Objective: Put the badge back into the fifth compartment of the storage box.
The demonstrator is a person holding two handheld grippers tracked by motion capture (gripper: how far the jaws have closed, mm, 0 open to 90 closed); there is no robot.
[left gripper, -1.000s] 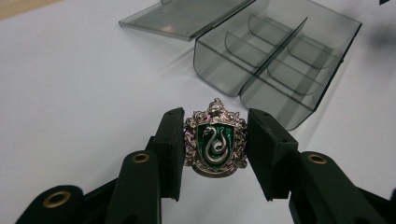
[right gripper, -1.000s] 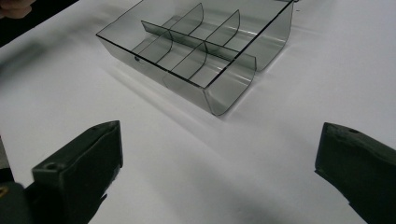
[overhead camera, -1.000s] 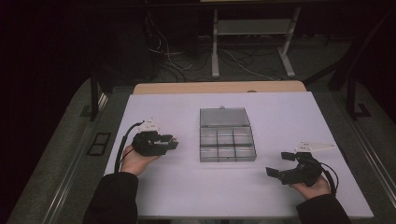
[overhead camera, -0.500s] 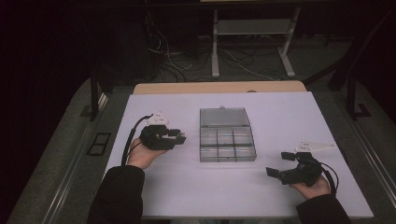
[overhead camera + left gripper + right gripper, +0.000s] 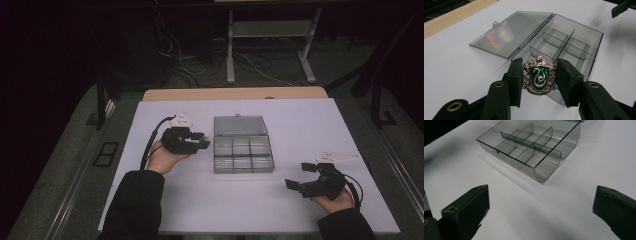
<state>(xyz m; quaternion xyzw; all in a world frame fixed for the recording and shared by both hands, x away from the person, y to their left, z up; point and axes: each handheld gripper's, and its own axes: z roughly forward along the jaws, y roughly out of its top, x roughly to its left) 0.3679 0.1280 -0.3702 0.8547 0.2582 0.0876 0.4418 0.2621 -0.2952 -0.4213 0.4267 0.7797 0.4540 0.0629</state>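
Observation:
My left gripper [image 5: 539, 71] is shut on a silver crest badge [image 5: 539, 78] with a green shield and a silver snake, held upright just above the table. In the high view the left gripper [image 5: 202, 141] hovers at the left edge of a clear smoky plastic compartment box [image 5: 243, 152]. Its hinged lid [image 5: 239, 126] lies open flat on the far side. The box [image 5: 576, 47] and lid [image 5: 511, 32] lie just beyond the badge, and the compartments look bare. My right gripper [image 5: 298, 175] stands open near the front right, its jaws wide apart [image 5: 541, 202] and pointing at the box [image 5: 529, 147].
The white table top [image 5: 300, 125] ends in a wooden strip [image 5: 235, 93] at the far edge. Beyond it stand dark floor, cables and a metal stand [image 5: 270, 30]. White table surface lies between the box and the right gripper.
My left hand has carried the badge to the right and slightly up, from well left of the box to its left edge. The right hand has stayed put.

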